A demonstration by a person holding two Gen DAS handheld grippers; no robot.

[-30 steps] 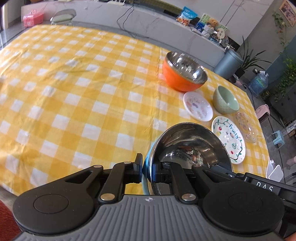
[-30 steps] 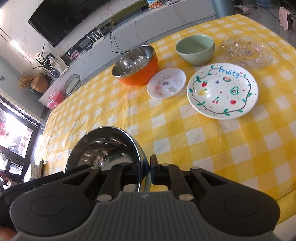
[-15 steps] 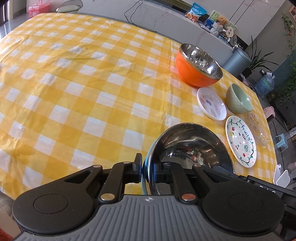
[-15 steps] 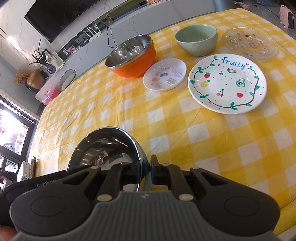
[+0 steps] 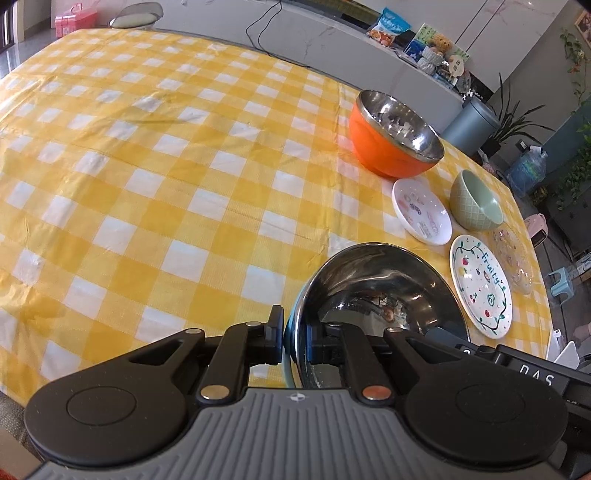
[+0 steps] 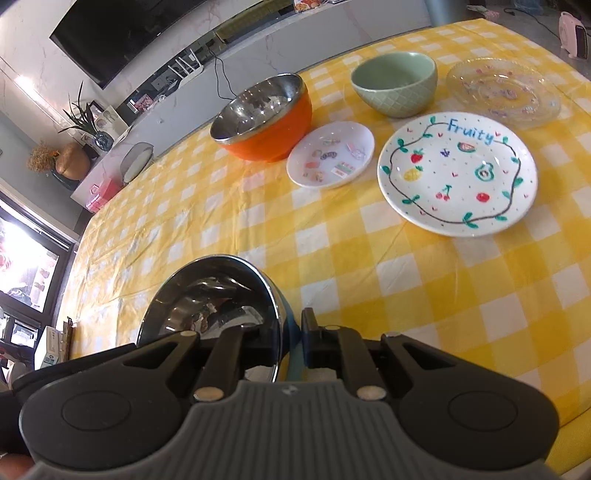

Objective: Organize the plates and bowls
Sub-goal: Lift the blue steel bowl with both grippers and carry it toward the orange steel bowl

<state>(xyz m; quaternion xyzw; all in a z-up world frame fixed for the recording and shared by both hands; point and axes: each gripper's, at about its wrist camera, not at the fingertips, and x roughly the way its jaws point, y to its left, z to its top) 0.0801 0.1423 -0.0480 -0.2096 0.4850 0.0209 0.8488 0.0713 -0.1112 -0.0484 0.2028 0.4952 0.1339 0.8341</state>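
Both grippers hold one steel bowl with a blue outside (image 5: 376,291) (image 6: 210,295) by opposite rims, above the yellow checked table. My left gripper (image 5: 295,343) is shut on its left rim, my right gripper (image 6: 290,343) on its right rim. Farther off stand an orange steel-lined bowl (image 5: 395,134) (image 6: 262,118), a small white sticker plate (image 5: 421,210) (image 6: 330,155), a green bowl (image 5: 476,201) (image 6: 395,85), a "Fruity" plate (image 5: 480,284) (image 6: 458,173) and a clear glass plate (image 5: 515,258) (image 6: 502,92).
The checked tablecloth (image 5: 166,166) stretches wide to the left. A grey counter (image 5: 332,40) with snacks runs behind the table. A grey bin (image 5: 469,125) and a water jug (image 5: 524,170) stand off the right edge. A pink box (image 5: 75,18) sits far left.
Both grippers have carried the steel bowl forward toward the orange bowl and plates, which now look larger and nearer. The grip on the bowl is unchanged.
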